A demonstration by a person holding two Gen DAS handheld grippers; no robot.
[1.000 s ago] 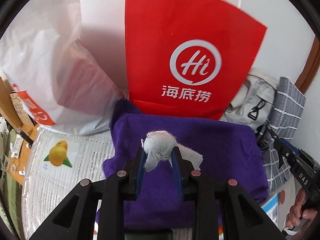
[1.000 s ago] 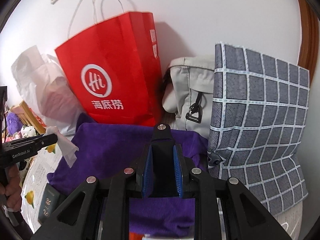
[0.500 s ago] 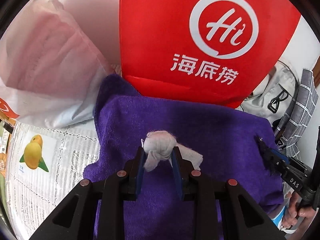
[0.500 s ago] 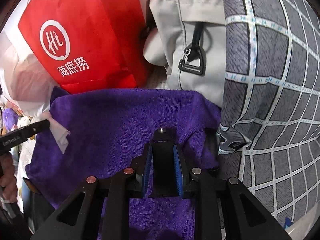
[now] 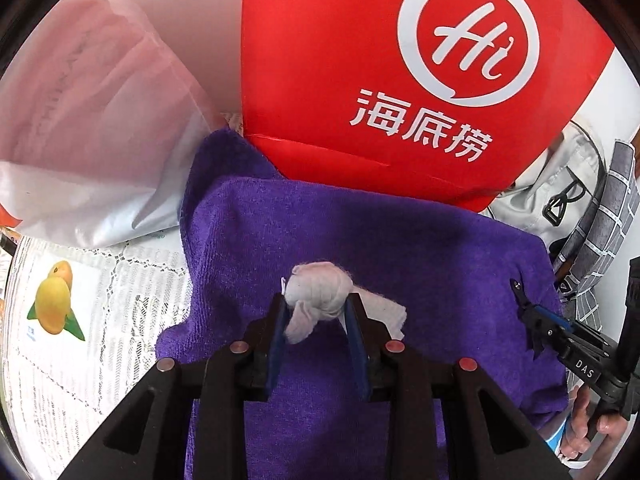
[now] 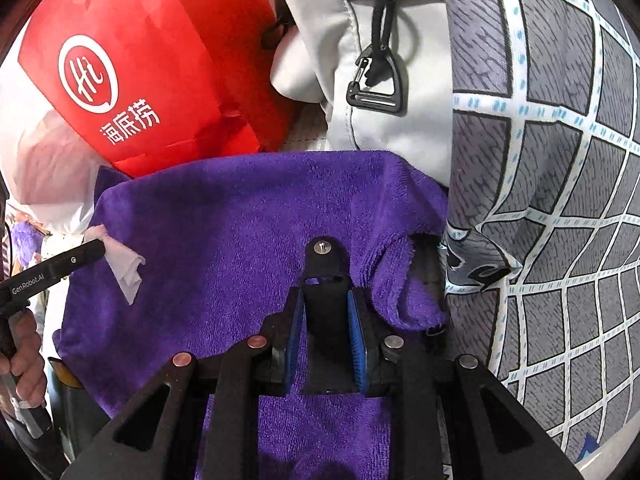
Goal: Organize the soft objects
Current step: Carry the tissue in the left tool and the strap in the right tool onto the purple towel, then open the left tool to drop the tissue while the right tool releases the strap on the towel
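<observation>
Though the towel's near edge is cut off by the frame, the white cloth wad [image 5: 320, 296] shows clearly: it's over the purple towel [image 5: 400, 240], between the pads of the left hand-held gripper [image 5: 316, 316], whose jaws are opening. The right hand-held gripper [image 6: 323, 320] pinches a black tab [image 6: 324, 280]; can't tell what it belongs to. The red bag [image 5: 360, 60] reads "Hi" w/ 海底捞; the gripper bodies read "DAS" and "GenRobot.AI".

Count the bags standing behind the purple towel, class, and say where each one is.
3: a white plastic bag at the left, a red paper bag in the middle, a pale grey bag at the right. Others may be hidden.
</observation>
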